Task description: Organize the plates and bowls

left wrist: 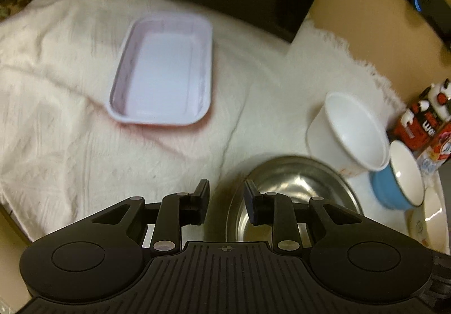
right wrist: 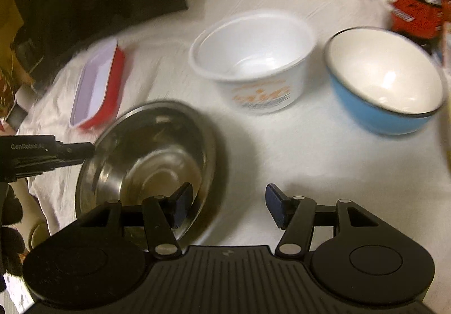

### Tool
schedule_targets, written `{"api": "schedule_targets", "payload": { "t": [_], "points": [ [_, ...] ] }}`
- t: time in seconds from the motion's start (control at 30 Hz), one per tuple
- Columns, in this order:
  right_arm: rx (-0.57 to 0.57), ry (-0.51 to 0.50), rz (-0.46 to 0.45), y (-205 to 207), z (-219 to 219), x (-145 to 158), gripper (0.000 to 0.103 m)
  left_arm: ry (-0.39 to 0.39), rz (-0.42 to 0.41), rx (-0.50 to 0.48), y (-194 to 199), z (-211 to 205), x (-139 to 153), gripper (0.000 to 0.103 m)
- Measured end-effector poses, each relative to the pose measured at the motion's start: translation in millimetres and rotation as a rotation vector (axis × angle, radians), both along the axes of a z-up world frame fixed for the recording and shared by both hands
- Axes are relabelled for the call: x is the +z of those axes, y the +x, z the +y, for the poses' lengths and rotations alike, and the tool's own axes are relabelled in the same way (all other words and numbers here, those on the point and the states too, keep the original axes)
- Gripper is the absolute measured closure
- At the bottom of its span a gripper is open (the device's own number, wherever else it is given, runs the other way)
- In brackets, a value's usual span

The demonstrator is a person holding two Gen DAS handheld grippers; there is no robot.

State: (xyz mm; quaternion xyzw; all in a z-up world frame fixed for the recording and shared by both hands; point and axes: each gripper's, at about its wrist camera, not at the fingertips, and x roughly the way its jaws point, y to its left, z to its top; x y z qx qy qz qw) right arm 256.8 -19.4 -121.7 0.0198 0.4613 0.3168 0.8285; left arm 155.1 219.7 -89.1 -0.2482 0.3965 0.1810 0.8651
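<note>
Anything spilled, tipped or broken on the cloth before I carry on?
No spill or break shows. The steel bowl looks tilted, its far rim raised, with the left gripper at its rim; blur hides whether it grips. The cloth is rumpled.

We see a steel bowl sitting upright and empty on the white cloth, shiny inside, at about seven o'clock in the right wrist view. At eleven o'clock from it lies a shallow rectangular tray, white inside and red outside, also empty. At one o'clock from the steel bowl stands a white plastic bowl with orange print on its wall, upright and empty. Just beside that, at three o'clock, we find a blue bowl with a cream inside and a dark rim, upright and empty; in the left wrist view the two appear to touch.
</note>
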Motion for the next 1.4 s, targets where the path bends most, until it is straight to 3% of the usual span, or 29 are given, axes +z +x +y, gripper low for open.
{"api": "schedule_targets", "payload": {
  "t": [0.2, 0.33, 0.5, 0.6, 0.83, 0.9, 1.1, 1.4],
  "points": [
    [-0.039, 0.060, -0.092, -7.5, -42.3, 25.2, 0.045, -0.007, -0.103, -0.065, 12.8, -24.4, 19.1, 0.074],
    [-0.065, 0.128, -0.118, -6.6, -71.2, 42.8, 0.045, -0.017, -0.137, -0.166, 31.9, -58.5, 29.6, 0.074],
    [-0.175, 0.002, -0.203, 2.3, -110.1, 46.0, 0.045, -0.036, -0.107, -0.315, 65.0, -117.7, 22.1, 0.074],
    [-0.231, -0.082, -0.244, 7.6, -143.0, 39.8, 0.045, -0.085, -0.089, -0.412, 84.5, -159.6, 13.3, 0.074],
    [-0.371, -0.181, -0.307, 27.6, -228.1, 38.0, 0.040, -0.118, -0.046, -0.577, 114.4, -242.9, -10.0, 0.074],
    [-0.395, -0.216, -0.322, 35.9, -243.5, 34.4, 0.035, -0.123, -0.033, -0.585, 121.7, -257.7, -12.9, 0.074],
    [-0.389, -0.255, -0.319, 56.4, -273.4, 15.7, 0.034, -0.185, 0.003, -0.539, 151.4, -289.6, -25.1, 0.074],
    [-0.342, -0.125, -0.182, 88.8, -293.2, -15.7, 0.034, -0.173, 0.067, -0.467, 168.1, -305.7, -41.5, 0.074]
  ]
}}
